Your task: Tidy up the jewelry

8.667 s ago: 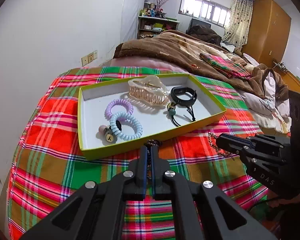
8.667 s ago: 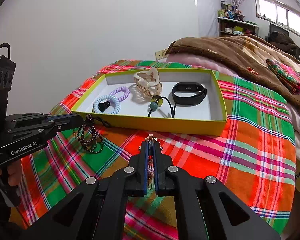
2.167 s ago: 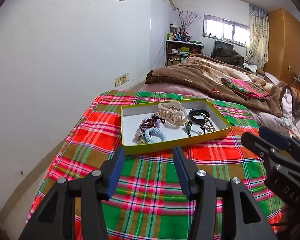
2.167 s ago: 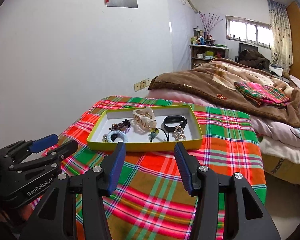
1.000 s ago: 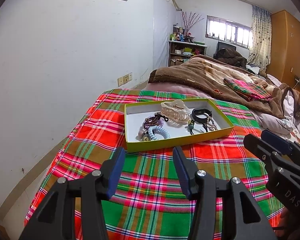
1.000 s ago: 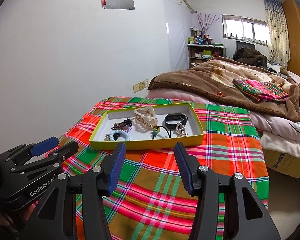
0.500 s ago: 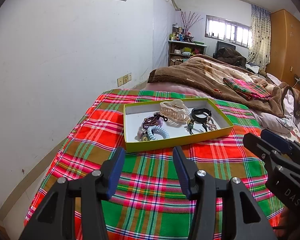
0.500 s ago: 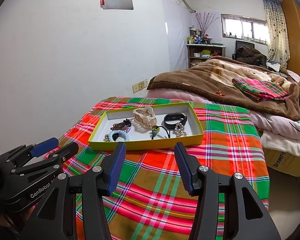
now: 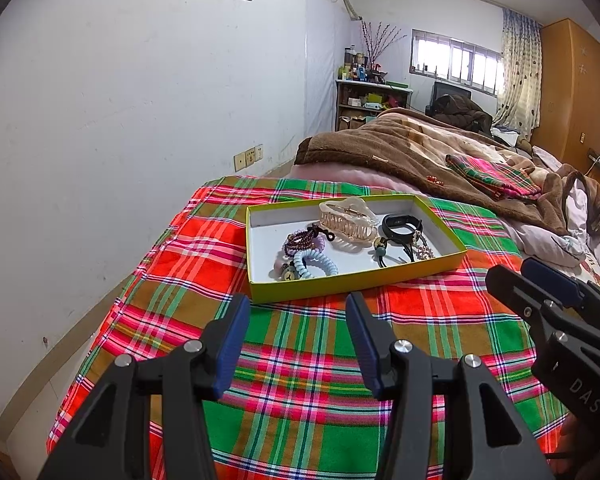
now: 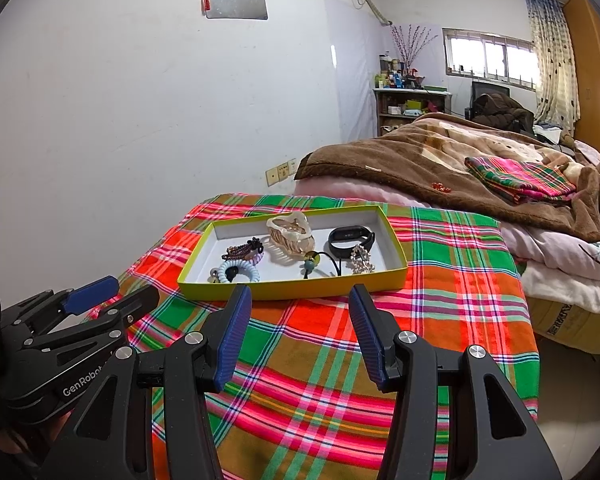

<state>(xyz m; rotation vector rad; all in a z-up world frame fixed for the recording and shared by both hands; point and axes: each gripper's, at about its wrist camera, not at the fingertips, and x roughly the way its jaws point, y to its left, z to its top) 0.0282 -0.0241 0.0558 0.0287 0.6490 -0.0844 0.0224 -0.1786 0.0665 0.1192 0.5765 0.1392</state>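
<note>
A yellow-green box (image 9: 300, 293) (image 10: 296, 290) with a white inside sits on the plaid cloth. In it lie a beige hair claw (image 9: 347, 220) (image 10: 291, 233), a black band (image 9: 401, 224) (image 10: 350, 237), a dark bead bracelet (image 9: 300, 237) (image 10: 242, 251), a blue coil hair tie (image 9: 315, 265) (image 10: 239, 270), a beaded cord (image 9: 382, 249) and a chain (image 10: 362, 261). My left gripper (image 9: 296, 308) (image 10: 112, 292) is open and empty, near of the box. My right gripper (image 10: 300, 300) (image 9: 524, 276) is open and empty beside it.
The plaid cloth (image 9: 300, 360) covers the bed's near end. A brown blanket (image 9: 400, 148) and a folded plaid cloth (image 9: 492, 176) lie behind the box. A white wall (image 9: 100, 120) stands at the left. Shelves (image 9: 364, 104) and a wardrobe (image 9: 572, 92) stand far back.
8.7 s ago each gripper was shut on a piece of jewelry beside the box; both pieces now lie in it. Both grippers are open and farther back, almost still over the last second.
</note>
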